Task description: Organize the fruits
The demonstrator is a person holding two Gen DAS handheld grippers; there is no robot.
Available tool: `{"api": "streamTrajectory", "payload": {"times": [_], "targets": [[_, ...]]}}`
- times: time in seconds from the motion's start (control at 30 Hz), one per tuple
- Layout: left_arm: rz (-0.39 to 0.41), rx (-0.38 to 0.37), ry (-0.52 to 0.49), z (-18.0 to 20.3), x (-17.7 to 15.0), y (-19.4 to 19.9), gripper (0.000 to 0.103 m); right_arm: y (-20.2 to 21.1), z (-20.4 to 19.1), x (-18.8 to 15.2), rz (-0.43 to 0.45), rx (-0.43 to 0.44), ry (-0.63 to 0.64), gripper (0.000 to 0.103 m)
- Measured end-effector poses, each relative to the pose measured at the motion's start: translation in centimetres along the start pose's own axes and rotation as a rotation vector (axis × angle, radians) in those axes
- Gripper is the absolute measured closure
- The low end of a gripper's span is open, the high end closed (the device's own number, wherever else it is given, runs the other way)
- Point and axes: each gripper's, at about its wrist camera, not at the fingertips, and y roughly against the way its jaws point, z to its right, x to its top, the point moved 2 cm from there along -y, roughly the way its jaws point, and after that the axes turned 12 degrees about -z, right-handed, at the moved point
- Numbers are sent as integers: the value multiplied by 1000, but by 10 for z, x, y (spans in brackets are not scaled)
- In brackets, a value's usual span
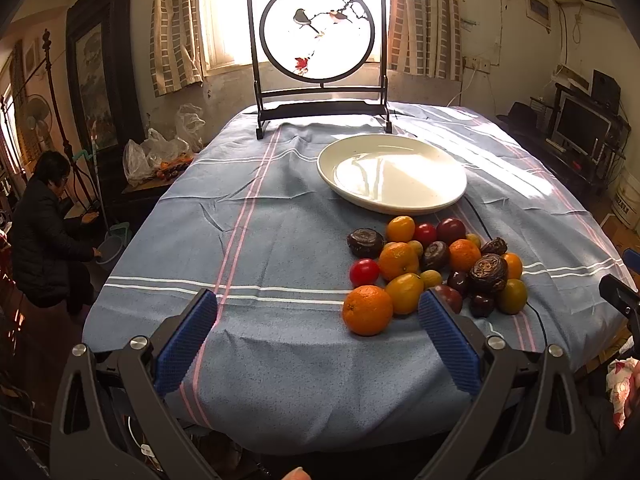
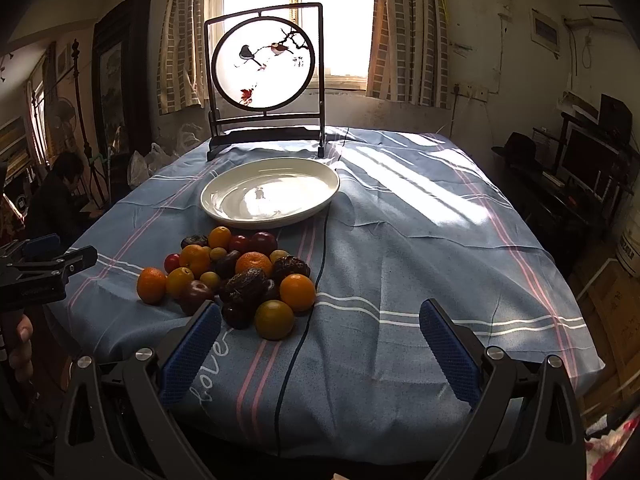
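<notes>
A heap of fruit [image 1: 436, 268] lies on the blue striped tablecloth: oranges, red tomatoes, dark plums, brown wrinkled dates and small yellow-green fruits. It also shows in the right wrist view [image 2: 240, 280]. An empty white plate [image 1: 392, 174] sits just behind the heap, also seen in the right wrist view [image 2: 270, 194]. My left gripper [image 1: 318, 312] is open and empty, near the table's front edge, left of the heap; one orange [image 1: 367, 310] lies between its fingers. My right gripper [image 2: 320, 322] is open and empty, right of the heap.
A dark-framed round bird screen [image 1: 322, 40] stands at the table's far edge before the window. A black cable [image 2: 316, 280] runs across the cloth past the fruit. A person [image 1: 44, 232] crouches left of the table. Plastic bags [image 1: 160, 152] sit on a side stand.
</notes>
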Motion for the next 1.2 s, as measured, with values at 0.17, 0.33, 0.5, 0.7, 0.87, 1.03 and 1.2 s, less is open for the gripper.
{"api": "streamTrajectory", "payload": {"times": [0.17,0.33,0.5,0.7,0.87,1.03,1.2], "targets": [[-1,4,-11,3,-2,0,4,-1,0,-2,1,5,2,3],[3,7,-11,3,-2,0,4,0,0,-2,7,7,6,3],[-2,7,-7,4,-2,0,4,-1,1,-5,7,13,1,3],[-1,3,-19,8,-3,1,4,-1,1,-6,9,14,0,3],[-4,-5,-19,9,-4,0,4,-1,1,-6,10,15,-1,3],[-14,-8,-15,9,-5,-3,4,-2,3,-8,3,17,-11,3],[-11,1,-31,11,-6,-3,4,-2,3,-9,2,22,-10,3]]}}
